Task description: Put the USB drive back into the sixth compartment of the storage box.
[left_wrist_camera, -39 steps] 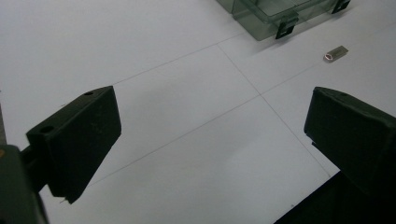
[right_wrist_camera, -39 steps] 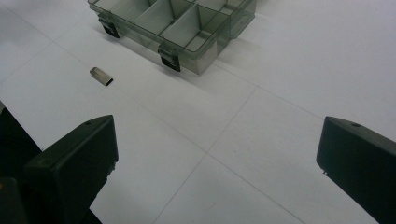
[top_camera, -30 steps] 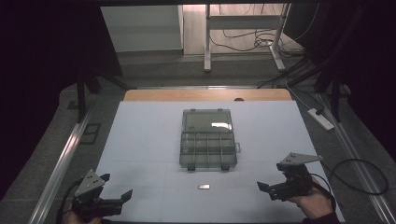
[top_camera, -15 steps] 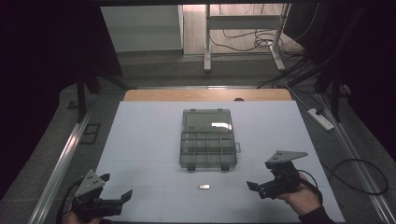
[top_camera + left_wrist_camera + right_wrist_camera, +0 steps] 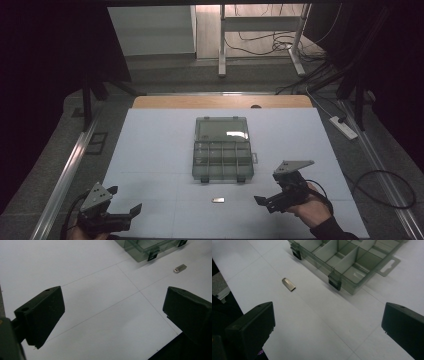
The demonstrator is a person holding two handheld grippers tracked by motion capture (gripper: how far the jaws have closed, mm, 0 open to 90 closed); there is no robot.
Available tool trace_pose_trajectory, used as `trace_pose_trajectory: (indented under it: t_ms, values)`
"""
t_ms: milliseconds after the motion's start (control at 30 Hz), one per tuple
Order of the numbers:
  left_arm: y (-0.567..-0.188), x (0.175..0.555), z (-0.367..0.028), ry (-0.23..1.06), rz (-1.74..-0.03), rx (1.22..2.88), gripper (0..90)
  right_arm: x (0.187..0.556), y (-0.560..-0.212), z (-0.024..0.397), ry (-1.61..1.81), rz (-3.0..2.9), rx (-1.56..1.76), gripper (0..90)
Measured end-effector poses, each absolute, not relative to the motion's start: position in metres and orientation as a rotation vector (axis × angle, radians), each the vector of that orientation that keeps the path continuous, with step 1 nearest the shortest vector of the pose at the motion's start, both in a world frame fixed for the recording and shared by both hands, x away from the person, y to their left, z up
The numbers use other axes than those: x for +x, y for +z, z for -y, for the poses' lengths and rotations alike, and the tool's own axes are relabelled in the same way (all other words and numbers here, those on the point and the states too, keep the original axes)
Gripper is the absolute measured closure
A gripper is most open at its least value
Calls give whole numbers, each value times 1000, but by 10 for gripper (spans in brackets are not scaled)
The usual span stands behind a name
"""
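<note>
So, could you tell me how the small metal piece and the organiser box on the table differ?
The small metal piece is silvery and opaque; the organiser box is see-through grey plastic. The piece is a tiny flat slab, while the box is far bigger, split into compartments, with its lid laid open behind it. The piece lies nearer the right gripper, in front of the box. Both rest on the white table, untouched.

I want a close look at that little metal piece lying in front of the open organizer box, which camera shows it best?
The right gripper view: the small metal piece lies close and sharp, its shape clear. The left gripper view shows it small and far off; the high view shows a tiny sliver.
</note>
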State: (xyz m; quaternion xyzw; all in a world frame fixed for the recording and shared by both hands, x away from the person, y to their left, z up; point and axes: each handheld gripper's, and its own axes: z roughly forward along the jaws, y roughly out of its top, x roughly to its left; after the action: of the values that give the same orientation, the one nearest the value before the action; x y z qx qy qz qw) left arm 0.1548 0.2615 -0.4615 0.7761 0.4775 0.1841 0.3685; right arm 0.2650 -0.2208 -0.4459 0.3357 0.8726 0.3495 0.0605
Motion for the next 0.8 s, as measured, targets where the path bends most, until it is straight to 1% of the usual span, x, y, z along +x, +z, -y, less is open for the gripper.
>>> trace_pose_trajectory:
  t_ms: [433, 800]
  values:
    - [-462, 155, -262, 469, -1225, 1989, 44, 268, -451, 201, 1050, -2698, 981, 0]
    - [-462, 155, -262, 468, -1223, 1986, 44, 268, -454, 181, 977, -2749, 947, 0]
